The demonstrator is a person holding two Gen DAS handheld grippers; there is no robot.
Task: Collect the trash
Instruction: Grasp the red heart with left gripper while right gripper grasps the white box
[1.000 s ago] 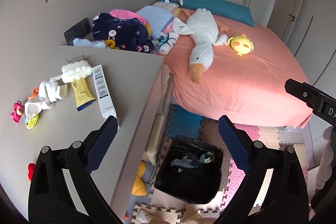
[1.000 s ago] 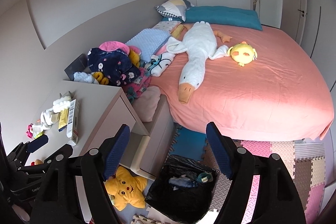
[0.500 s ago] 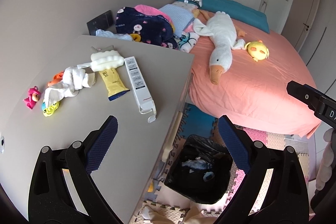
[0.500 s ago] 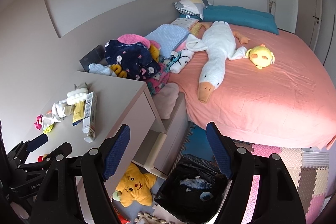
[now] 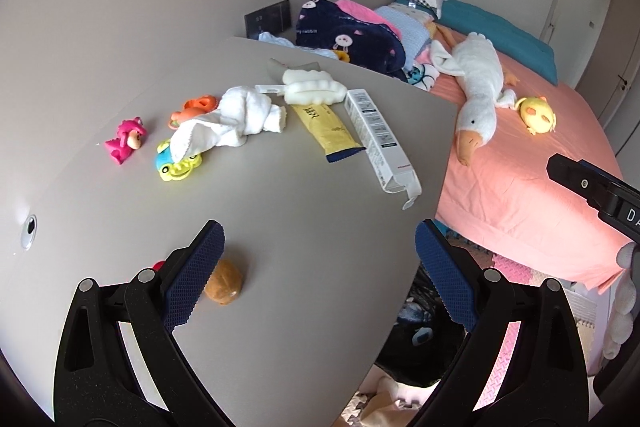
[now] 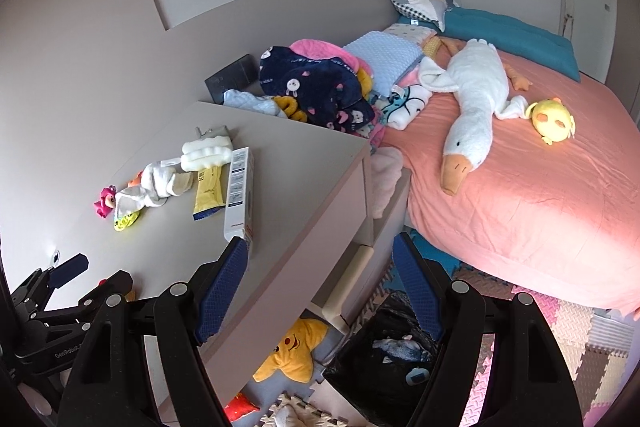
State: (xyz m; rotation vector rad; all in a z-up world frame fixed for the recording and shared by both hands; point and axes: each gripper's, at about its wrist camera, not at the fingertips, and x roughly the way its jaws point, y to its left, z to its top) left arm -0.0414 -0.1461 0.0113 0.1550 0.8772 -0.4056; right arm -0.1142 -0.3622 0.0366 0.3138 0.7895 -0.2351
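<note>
The bed [image 6: 520,195] with its salmon sheet fills the far right, a white goose plush [image 6: 476,99] lying across it. To its left stands the grey worktop [image 5: 280,227], and below the worktop's right edge, on the floor, sits the black-lined trash bin [image 6: 360,367] with some waste already inside.

On the worktop, toward the far side, lie a long white carton [image 5: 378,137] with its near flap open, a yellow sachet [image 5: 326,127] just left of it and touching, and a crumpled white cloth [image 5: 228,123] draped over small toys. The carton and sachet look like the trash to collect. Both should be light. The carton is probably empty and stiff but crushable, so it is best pinched across its narrow width near the middle. The sachet is flat, limp and likely slick, so it is better taken by an edge.

The left tool [image 5: 316,271] hangs over the near worktop, jaws spread wide and empty, a small brown lump [image 5: 224,283] just beside its left pad. The right tool [image 6: 320,287] hovers past the worktop's right edge above the bin, also spread and holding nothing.
</note>
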